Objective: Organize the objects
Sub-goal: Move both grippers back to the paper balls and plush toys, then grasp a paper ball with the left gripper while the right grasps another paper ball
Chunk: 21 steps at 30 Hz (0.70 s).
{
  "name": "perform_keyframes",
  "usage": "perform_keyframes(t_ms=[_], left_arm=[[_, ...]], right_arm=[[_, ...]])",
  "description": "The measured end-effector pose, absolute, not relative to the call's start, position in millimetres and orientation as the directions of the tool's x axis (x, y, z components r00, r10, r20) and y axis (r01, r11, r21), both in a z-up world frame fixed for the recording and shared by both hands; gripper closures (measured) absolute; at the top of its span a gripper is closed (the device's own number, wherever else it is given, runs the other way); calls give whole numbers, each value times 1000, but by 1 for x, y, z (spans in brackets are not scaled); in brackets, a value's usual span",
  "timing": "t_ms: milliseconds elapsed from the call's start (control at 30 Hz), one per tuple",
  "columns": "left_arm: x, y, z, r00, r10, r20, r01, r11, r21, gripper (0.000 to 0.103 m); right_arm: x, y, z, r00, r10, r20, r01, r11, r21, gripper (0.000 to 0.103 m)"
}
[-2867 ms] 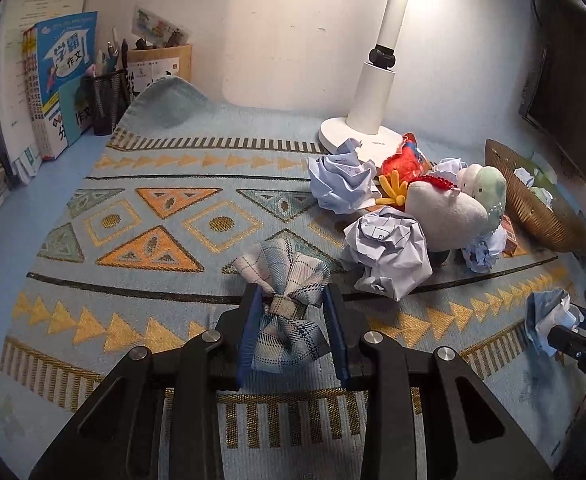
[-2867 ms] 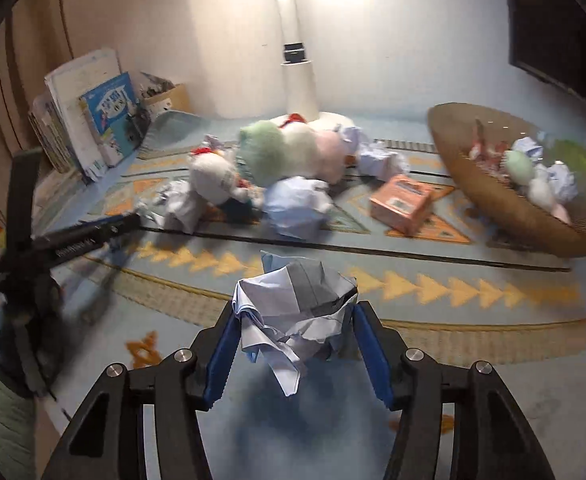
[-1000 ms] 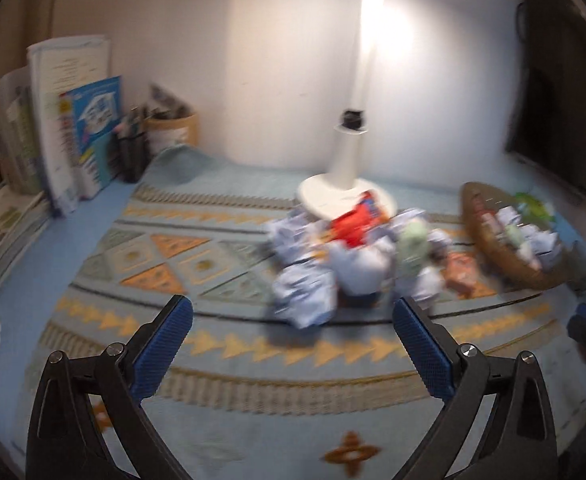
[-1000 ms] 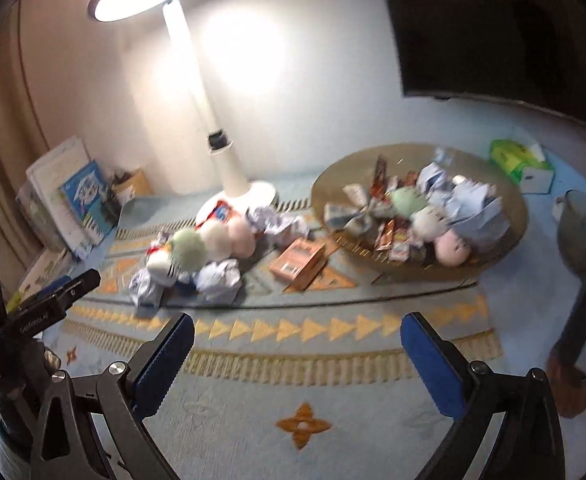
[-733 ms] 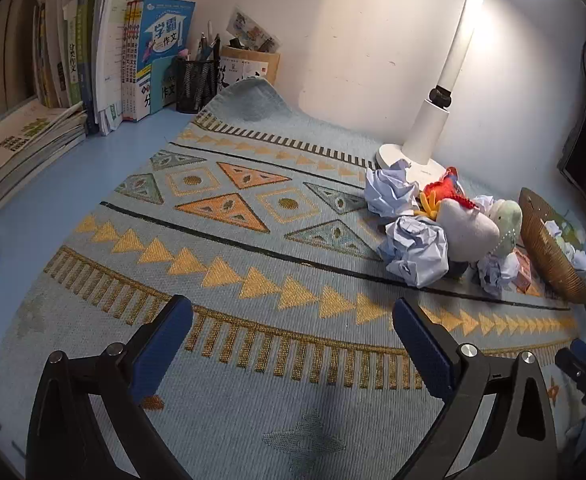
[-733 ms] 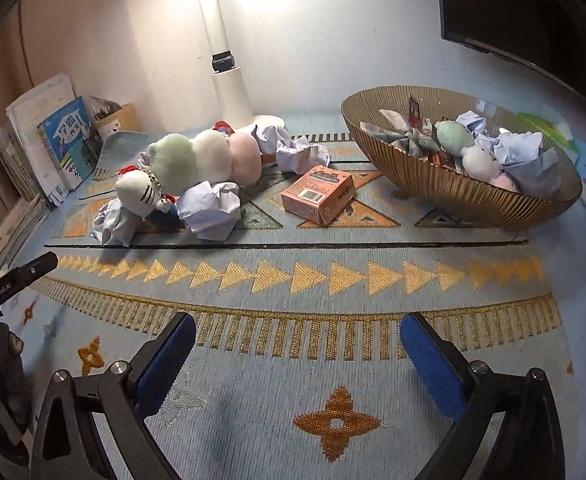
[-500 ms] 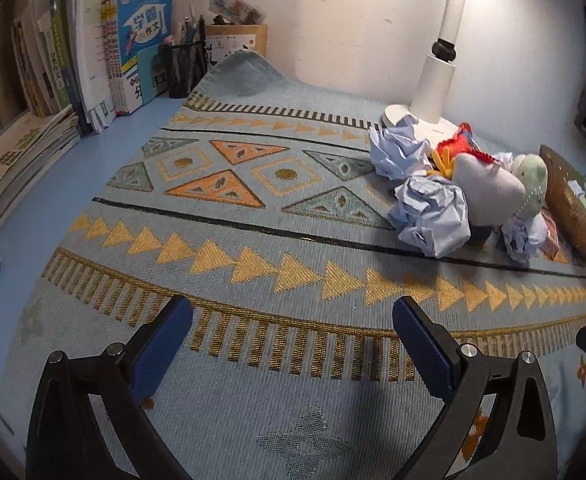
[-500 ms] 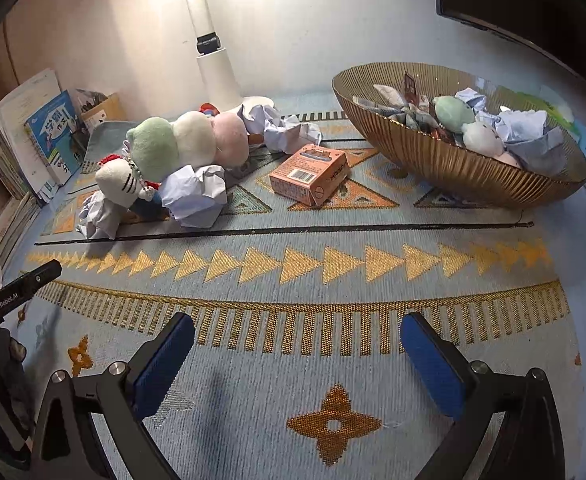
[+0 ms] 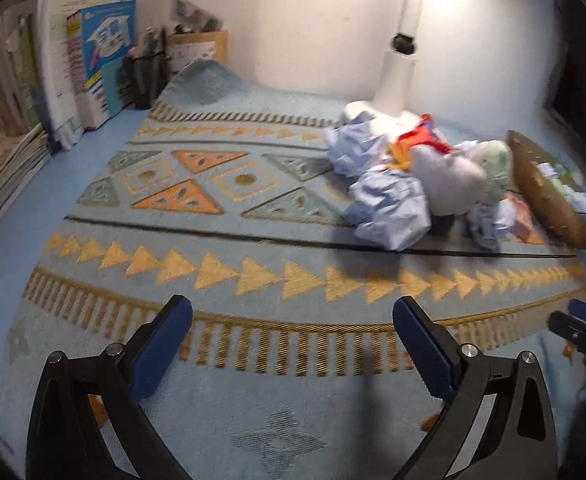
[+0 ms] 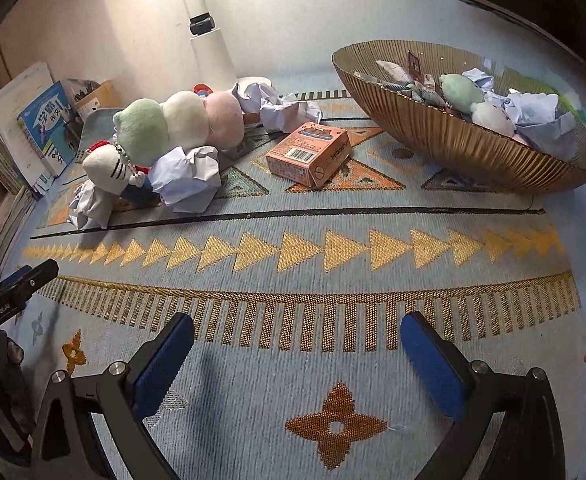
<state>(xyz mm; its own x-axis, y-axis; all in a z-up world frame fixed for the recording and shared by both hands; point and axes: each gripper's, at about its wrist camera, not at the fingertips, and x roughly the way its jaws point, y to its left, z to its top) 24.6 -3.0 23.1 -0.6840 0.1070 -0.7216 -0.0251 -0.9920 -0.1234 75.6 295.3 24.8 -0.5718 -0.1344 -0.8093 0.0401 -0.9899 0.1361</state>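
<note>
Only in the right wrist view are the contents of the gold bowl (image 10: 445,136) seen: crumpled paper, plush. An orange box (image 10: 309,152) lies just beside the bowl. Left gripper (image 9: 291,342) and right gripper (image 10: 297,354) are spread wide, empty.

Bowl (image 9: 549,196) blurred, cut off at right edge.

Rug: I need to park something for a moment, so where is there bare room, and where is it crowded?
Free: the rug's near band, from the open right gripper to the black stripe, and its left half beside the books. Crowded: the pile of plush toys and crumpled paper by the lamp, the orange box, the basket.
</note>
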Motion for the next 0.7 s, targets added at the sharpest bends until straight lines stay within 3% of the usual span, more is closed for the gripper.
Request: perform_keyframes(t_ms=[167,333,367,400,467,533,600,700], left_arm=[[-12,31,45,-691,191,-698,-192,-978,-77,1],[-49,53,23,-649,172,-741,-237,-971,-18,4],[-50,52,20,-649,183,-738,-240,-970,-30,16],[-52,52,17,-636,188,-748,-242,-970,-38,37],[-51,48,16,-630,204,-749,-247,-967,-56,53],[-50,46,17,-638,209,-741,-246,-967,-61,59],[-48,45,20,-647,220,-731,-250,-966,-69,61],[-47,40,21,-655,219,-723,-235,-969,-80,61]], right_arm=[[71,288,28,-565,-152,-811,74,-988,134,0],[42,255,49,-585,-194,-787,152,-980,128,0],[33,245,52,-589,-193,-784,174,-979,110,0],[24,238,52,-592,-196,-782,190,-977,101,0],[8,226,49,-599,-185,-779,198,-977,80,0],[-5,217,45,-608,-189,-771,205,-976,78,10],[-15,213,39,-603,-213,-769,218,-971,98,42],[-23,211,27,-568,-220,-793,218,-969,113,52]])
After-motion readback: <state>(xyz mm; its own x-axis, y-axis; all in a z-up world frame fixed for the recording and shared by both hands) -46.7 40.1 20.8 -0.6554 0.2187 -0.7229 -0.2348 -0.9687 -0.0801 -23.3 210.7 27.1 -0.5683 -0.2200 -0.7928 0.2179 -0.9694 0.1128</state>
